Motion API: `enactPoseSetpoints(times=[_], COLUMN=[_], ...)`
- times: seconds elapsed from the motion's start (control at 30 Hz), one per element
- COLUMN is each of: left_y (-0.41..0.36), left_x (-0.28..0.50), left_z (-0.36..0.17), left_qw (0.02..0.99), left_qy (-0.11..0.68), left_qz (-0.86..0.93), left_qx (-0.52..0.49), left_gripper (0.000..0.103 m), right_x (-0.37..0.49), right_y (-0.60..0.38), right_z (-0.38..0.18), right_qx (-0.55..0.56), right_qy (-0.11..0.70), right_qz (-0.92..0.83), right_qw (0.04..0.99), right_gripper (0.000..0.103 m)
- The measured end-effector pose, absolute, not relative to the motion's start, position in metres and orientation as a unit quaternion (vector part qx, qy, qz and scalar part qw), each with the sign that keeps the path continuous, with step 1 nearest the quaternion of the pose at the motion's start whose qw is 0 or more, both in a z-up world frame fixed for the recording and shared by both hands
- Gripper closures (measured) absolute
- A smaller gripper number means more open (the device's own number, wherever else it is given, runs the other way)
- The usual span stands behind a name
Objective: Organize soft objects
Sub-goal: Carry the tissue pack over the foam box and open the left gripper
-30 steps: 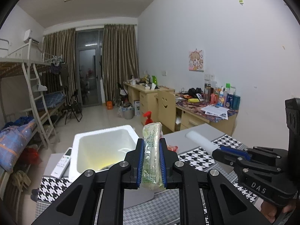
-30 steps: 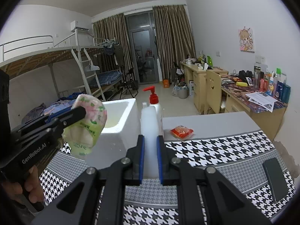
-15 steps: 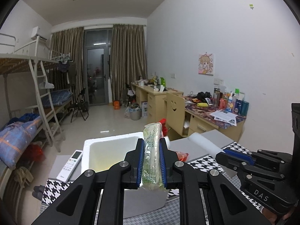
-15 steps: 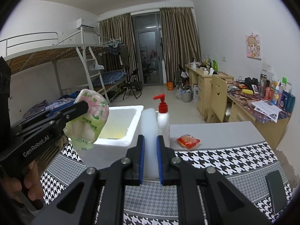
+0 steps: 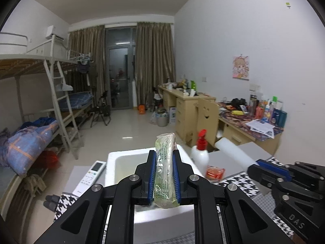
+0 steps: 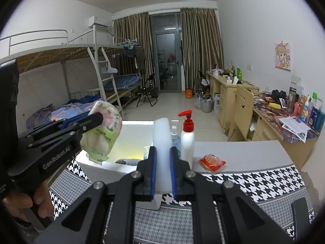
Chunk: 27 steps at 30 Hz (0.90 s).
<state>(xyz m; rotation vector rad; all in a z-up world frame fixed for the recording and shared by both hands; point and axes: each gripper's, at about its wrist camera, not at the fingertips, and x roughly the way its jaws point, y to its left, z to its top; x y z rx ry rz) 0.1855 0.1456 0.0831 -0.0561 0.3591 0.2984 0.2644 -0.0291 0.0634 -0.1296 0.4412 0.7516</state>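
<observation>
Both tools matte black, blue pads [image 5: 152, 174], silver screws; left tool [image 6: 97, 120] marked GenRobot.AI, right tool [image 5: 251, 167] marked DAS.

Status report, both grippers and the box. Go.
Left gripper shut on tissue pack, above white foam box. Right gripper shut on white foam piece. Pump bottle beside box, not blocking.
</observation>
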Motion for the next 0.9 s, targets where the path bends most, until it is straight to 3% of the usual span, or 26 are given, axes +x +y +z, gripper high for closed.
enactPoseSetpoints(times=[0.9], left_y=[0.184], left_x=[0.228], left_z=[0.055], left_qw=[0.948], left_qy=[0.244], left_qz=[0.197], left_qx=[-0.048], left_gripper=[0.086], right_x=[0.276], right_y=[0.010], right_z=[0.059], right_qx=[-0.102], right_qy=[0.217], right_qz=[0.374], right_qw=[0.896], right_gripper=[0.087])
